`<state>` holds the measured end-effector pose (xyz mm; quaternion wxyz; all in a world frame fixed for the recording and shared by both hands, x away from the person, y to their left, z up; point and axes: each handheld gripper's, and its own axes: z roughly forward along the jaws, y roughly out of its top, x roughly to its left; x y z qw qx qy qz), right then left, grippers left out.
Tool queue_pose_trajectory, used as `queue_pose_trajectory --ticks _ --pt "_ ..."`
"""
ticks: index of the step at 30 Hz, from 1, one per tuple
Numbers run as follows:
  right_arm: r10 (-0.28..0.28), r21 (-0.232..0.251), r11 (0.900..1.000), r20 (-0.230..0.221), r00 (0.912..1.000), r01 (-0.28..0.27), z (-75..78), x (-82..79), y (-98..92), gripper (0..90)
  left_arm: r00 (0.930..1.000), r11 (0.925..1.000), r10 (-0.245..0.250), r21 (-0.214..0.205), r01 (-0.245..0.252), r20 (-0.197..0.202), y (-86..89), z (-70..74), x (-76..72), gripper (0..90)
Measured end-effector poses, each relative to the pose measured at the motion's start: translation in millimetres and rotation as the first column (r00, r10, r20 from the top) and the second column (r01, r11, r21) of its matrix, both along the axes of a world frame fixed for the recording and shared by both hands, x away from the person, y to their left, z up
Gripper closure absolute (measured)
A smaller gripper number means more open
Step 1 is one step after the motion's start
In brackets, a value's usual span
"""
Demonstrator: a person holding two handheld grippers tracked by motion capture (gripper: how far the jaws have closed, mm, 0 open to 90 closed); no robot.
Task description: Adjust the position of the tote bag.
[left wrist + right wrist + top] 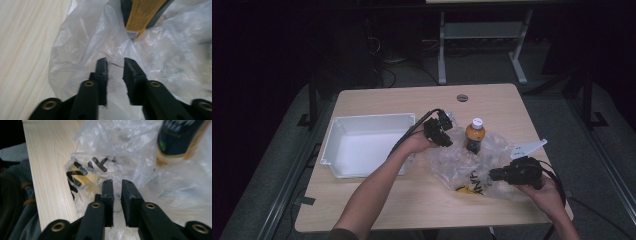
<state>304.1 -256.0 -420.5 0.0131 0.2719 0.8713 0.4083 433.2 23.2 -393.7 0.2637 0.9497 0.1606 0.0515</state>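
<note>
Dim room all round, with a pale wooden worktop [422, 197] under my two claws. Between them lies the clear plastic bag [472, 162], crumpled and spread flat, with black lettering near its front edge and something yellow inside. I judge the film light, limp and slippery; it will slide and bunch rather than lift cleanly, so I would pinch a doubled fold at the rim, not a single layer. My left claw [115, 68] sits at the bag's far left edge, its jaws a narrow gap apart with film in front of and beneath them; I cannot tell whether they hold any. My right claw [117, 191] is at the bag's near right edge, jaws likewise slightly parted over the film just right of the lettering, nothing plainly pinched. A bottle [474, 135] with a white cap stands upright on the bag, between the claws and beyond them. Left of my left claw sits a white tray [343, 125], nothing in it.
</note>
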Motion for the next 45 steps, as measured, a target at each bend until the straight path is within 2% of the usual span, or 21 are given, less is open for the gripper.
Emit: queue_pose_trajectory --ticks 4,11,12,13,15,16,29,31,32,33,35,39,45 --pt "-0.039 0.021 0.9991 0.031 0.9988 0.038 7.1 -4.0 -7.6 65.7 0.9999 0.9991 -0.013 -0.040 0.013 -0.001 7.3 11.9 -1.3 62.1" --pt "-0.093 0.048 0.9948 0.061 0.9938 0.090 16.1 -8.6 -22.6 56.1 0.9993 0.9959 -0.034 -0.083 0.035 0.016 18.0 27.7 -5.1 53.1" --pt "-0.102 0.051 0.9938 0.061 0.9929 0.099 17.1 -9.3 -24.5 55.5 0.9992 0.9935 -0.038 -0.107 0.039 0.016 20.2 33.0 -6.9 52.7" --pt "-0.109 0.054 0.9930 0.067 0.9918 0.105 17.8 -9.5 -26.3 54.4 0.9992 0.9935 -0.038 -0.107 0.039 0.016 20.2 33.0 -6.9 52.1" --pt "-0.120 0.052 0.9918 0.074 0.9900 0.116 18.8 -9.9 -29.5 52.8 0.9986 0.9873 -0.050 -0.150 0.053 0.019 21.9 40.1 -8.8 52.0" --pt "-0.128 0.053 0.9908 0.074 0.9890 0.125 19.2 -10.4 -30.6 52.4 0.9984 0.9859 -0.053 -0.158 0.055 0.021 21.2 42.0 -9.4 51.8" --pt "-0.160 0.062 0.9860 0.088 0.9832 0.155 22.2 -11.9 -39.6 46.7 0.9904 0.9747 -0.127 -0.178 0.135 0.055 6.9 65.1 -10.0 50.0" --pt "-0.162 0.063 0.9857 0.093 0.9824 0.156 22.7 -12.1 -40.9 46.5 0.9890 0.9722 -0.137 -0.184 0.145 0.056 3.5 68.7 -9.6 49.1" --pt "-0.163 0.066 0.9854 0.095 0.9820 0.157 23.0 -12.3 -42.0 46.2 0.9870 0.9672 -0.151 -0.198 0.159 0.055 0.1 72.3 -9.4 48.9" --pt "-0.165 0.066 0.9850 0.096 0.9816 0.160 23.5 -12.7 -42.5 46.1 0.9853 0.9654 -0.161 -0.199 0.169 0.058 -1.9 73.9 -9.0 48.1" --pt "-0.166 0.067 0.9849 0.099 0.9812 0.160 24.0 -12.8 -43.9 46.1 0.9832 0.9642 -0.173 -0.193 0.181 0.058 -6.1 76.5 -8.7 47.1" --pt "-0.177 0.080 0.9822 0.094 0.9796 0.170 25.2 -13.7 -46.0 45.3 0.9778 0.9579 -0.200 -0.197 0.209 0.062 -12.1 78.4 -6.5 45.7" --pt "-0.199 0.082 0.9781 0.100 0.9748 0.191 25.4 -15.6 -51.3 42.5 0.9751 0.9559 -0.213 -0.194 0.221 0.063 -19.7 77.9 -3.2 43.9"
